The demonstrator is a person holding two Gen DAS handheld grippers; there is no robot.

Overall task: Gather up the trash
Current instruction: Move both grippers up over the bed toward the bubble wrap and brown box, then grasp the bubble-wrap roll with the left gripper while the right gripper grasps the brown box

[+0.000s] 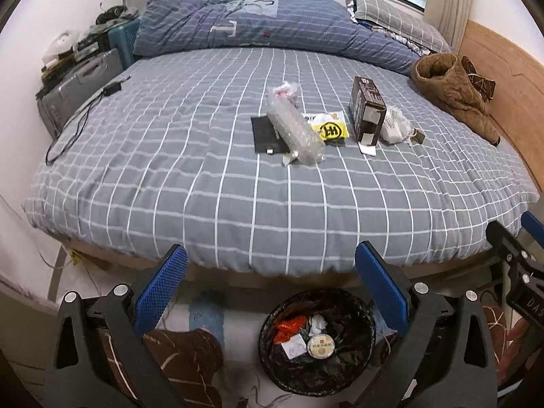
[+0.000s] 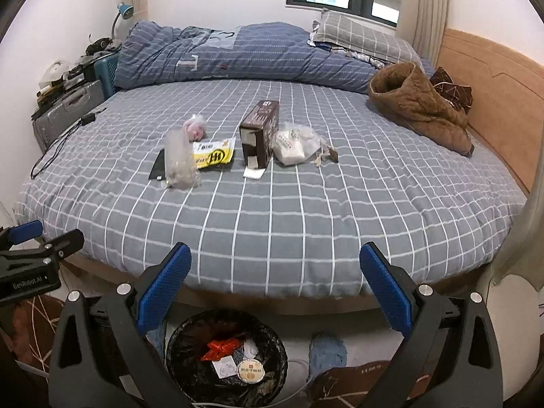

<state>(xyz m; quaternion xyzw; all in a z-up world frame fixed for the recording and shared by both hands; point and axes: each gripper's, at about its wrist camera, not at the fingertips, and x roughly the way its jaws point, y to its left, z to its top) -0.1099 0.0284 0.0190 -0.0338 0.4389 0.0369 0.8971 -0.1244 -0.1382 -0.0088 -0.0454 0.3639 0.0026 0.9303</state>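
In the left wrist view, the left hand-held gripper (image 1: 271, 284) hangs low at the foot of the bed (image 1: 238, 183), its blue fingers spread wide apart with nothing between them. Below it on the floor stands a black-lined trash bin (image 1: 353, 309) holding an orange wrapper, a round lid and crumpled paper. On the checked bedcover lies the trash in a loose row: a bubble-wrap roll (image 1: 294, 129) across a flat black sheet (image 1: 263, 134), a yellow packet (image 1: 331, 129) just beside it, an upright dark carton (image 1: 367, 110), and a white pouch (image 1: 394, 124) touching the carton. The right hand-held gripper (image 1: 520, 265) shows at the right edge. In the right wrist view, the right hand-held gripper (image 2: 275, 284) is likewise wide apart and empty, above the trash bin (image 2: 183, 336). The bubble-wrap roll (image 2: 178, 159), yellow packet (image 2: 214, 154), dark carton (image 2: 260, 132) and white pouch (image 2: 294, 144) sit mid-bed, well apart from a brown jacket (image 2: 418, 108) by the headboard.
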